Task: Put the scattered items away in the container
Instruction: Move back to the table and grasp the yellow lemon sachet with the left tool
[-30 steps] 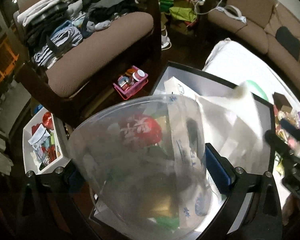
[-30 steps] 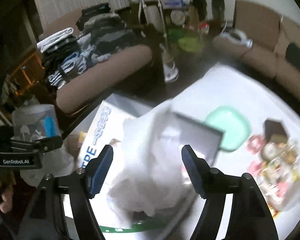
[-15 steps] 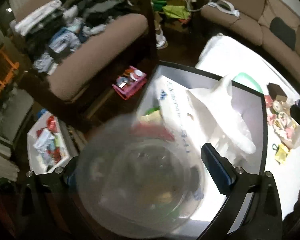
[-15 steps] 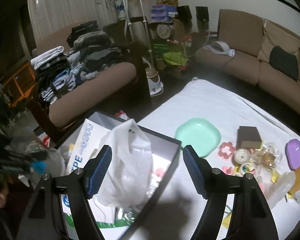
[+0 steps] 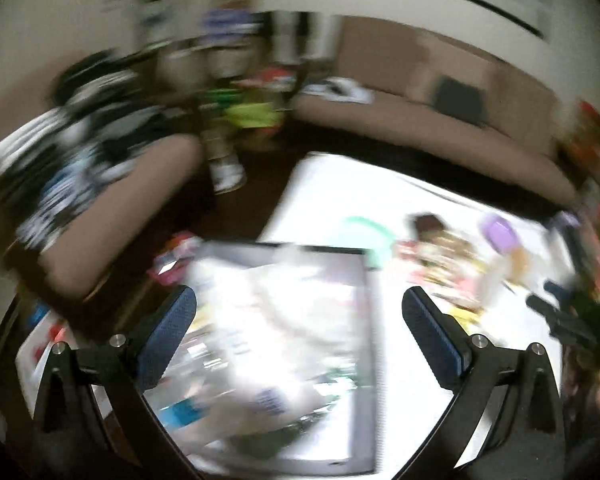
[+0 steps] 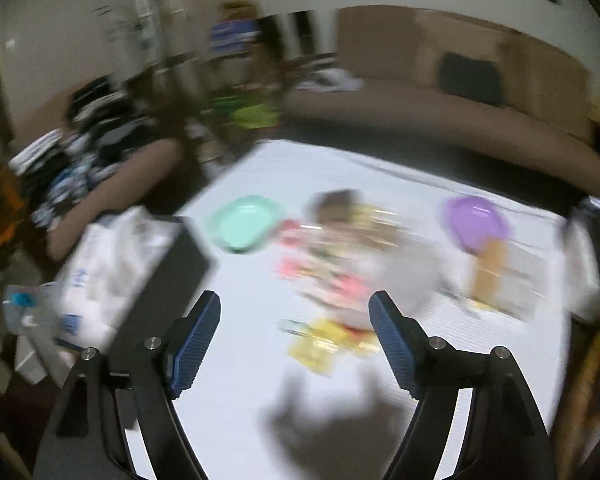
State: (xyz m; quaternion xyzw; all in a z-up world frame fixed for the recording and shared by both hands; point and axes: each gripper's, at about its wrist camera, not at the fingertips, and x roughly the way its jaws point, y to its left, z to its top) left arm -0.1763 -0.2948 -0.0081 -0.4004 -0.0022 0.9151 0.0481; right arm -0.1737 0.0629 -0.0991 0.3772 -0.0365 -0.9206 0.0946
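Note:
Both views are motion-blurred. My left gripper [image 5: 298, 304] is open with nothing between its fingers, above the dark-rimmed container [image 5: 369, 340]. The container is packed with white plastic bags [image 5: 284, 320] and packets. My right gripper [image 6: 296, 300] hangs over the white-clothed table [image 6: 228, 400]; its jaws are opening and nothing is between them. Just beyond its fingertips lies a pile of small snack packets [image 6: 340, 256], with a yellow wrapper [image 6: 320, 344] nearest. A mint-green plate [image 6: 242, 224] and a purple lid [image 6: 474, 220] lie further back. The container [image 6: 168, 276] sits at the left.
A brown armchair stacked with folded clothes [image 5: 72, 160] stands left of the table. A brown sofa [image 6: 440, 120] runs along the back. A pink basket [image 5: 176, 260] sits on the floor by the container. The near part of the cloth holds only a shadow.
The clear plastic tub that was between my left fingers is gone and that gripper has risen. My right gripper swung right, from over the container to over the scattered packets.

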